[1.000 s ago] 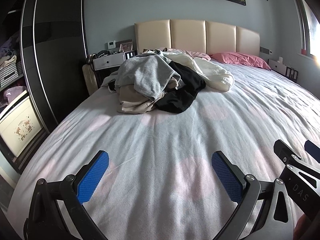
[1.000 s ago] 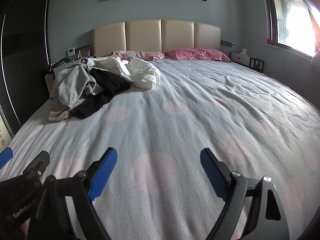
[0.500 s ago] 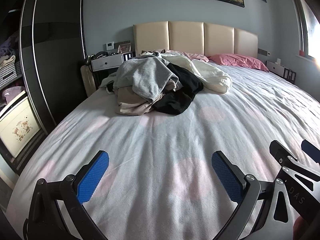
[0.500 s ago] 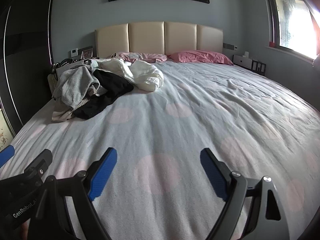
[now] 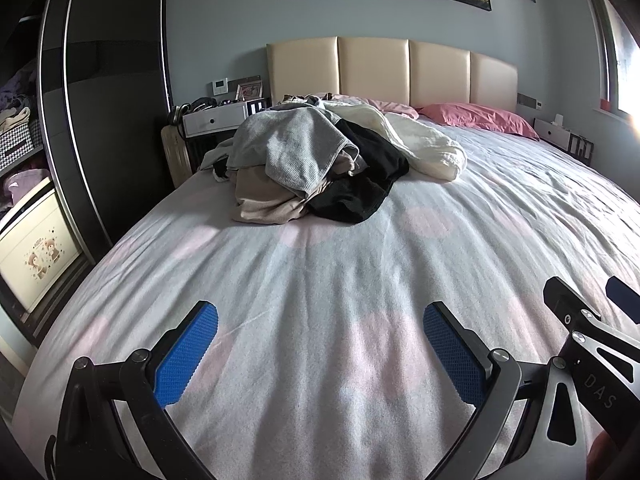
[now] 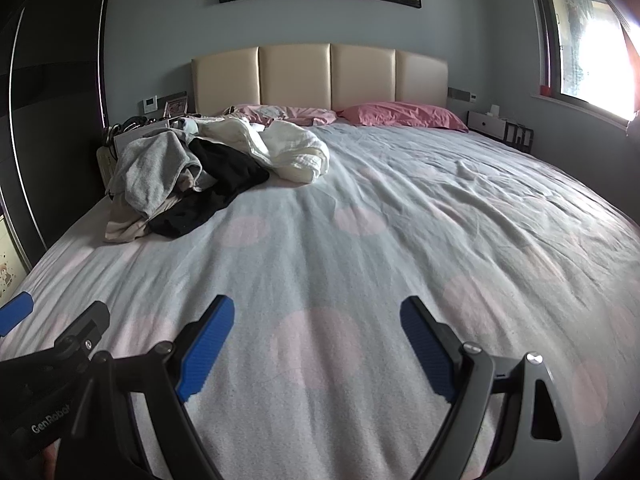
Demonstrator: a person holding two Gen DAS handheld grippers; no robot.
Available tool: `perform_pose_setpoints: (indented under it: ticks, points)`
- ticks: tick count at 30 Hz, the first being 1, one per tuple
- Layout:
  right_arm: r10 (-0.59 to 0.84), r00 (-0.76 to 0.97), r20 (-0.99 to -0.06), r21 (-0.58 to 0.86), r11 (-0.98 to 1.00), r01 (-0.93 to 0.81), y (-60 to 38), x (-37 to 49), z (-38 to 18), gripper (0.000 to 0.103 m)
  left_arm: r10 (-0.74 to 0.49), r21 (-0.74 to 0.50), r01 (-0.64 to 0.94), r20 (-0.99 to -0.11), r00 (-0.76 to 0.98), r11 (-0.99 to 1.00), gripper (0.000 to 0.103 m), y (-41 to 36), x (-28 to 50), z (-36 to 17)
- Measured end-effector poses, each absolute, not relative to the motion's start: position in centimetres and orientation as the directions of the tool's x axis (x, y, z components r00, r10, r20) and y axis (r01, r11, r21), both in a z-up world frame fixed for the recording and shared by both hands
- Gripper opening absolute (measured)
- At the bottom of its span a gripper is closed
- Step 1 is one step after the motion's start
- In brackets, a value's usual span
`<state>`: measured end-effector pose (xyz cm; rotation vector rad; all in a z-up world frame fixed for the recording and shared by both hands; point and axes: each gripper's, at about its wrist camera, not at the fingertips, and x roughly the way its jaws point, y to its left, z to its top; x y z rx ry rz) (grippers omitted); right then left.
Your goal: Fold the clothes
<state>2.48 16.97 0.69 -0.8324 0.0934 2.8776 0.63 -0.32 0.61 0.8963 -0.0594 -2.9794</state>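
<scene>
A heap of unfolded clothes lies at the far left of the bed: a grey knit garment [image 5: 296, 148] on top, a beige one [image 5: 264, 200] beneath, a black one [image 5: 360, 184] beside it and a cream-white one [image 5: 424, 148] towards the pillows. In the right wrist view the same grey garment [image 6: 154, 168], black garment [image 6: 216, 188] and white garment [image 6: 288, 148] sit far left. My left gripper [image 5: 320, 344] hovers open over bare sheet, well short of the heap. My right gripper [image 6: 318, 340] is open too, empty, to the right of the left one.
The bed sheet [image 6: 400, 240] is pale grey with pink dots. Pink pillows [image 6: 400, 114] lie by the beige headboard [image 5: 392, 68]. A dark wardrobe [image 5: 112, 100] and a white nightstand [image 5: 216, 120] stand left; another nightstand [image 6: 500, 126] and a window [image 6: 588, 32] right.
Both views have tilted slightly so the heap and headboard sit lower in frame. Both grippers stay open and empty; no garment has moved.
</scene>
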Motion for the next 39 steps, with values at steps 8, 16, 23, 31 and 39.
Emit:
perform_pose_setpoints:
  ticks: [8, 16, 23, 31, 39]
  points:
    - [0.114, -0.836, -0.536, 0.024, -0.988, -0.150, 17.0, 2.6, 0.6, 0.086, -0.048, 0.053, 0.022, -0.560, -0.827, -0.998, 0.103, -0.4, 0.5, 0.4]
    - [0.111, -0.834, -0.540, 0.025, -0.989, -0.148, 17.0, 2.6, 0.6, 0.086, -0.058, 0.060, 0.028, -0.569, -0.820, -0.998, 0.103, -0.4, 0.4, 0.2]
    - [0.109, -0.833, -0.542, 0.024, -0.989, -0.145, 16.9, 2.5, 0.6, 0.086, -0.065, 0.062, 0.036, -0.574, -0.817, -0.997, 0.103, -0.5, 0.3, 0.2]
    - [0.098, -0.830, -0.548, 0.023, -0.991, -0.132, 16.5, 2.3, 0.4, 0.086, -0.076, 0.068, 0.045, -0.577, -0.813, -0.997, 0.103, -0.6, 0.1, 0.0]
    - [0.082, -0.826, -0.558, 0.031, -0.992, -0.119, 16.4, 2.0, 0.1, 0.085, -0.087, 0.071, 0.055, -0.594, -0.800, -0.996, 0.103, -0.9, -0.6, -0.5]
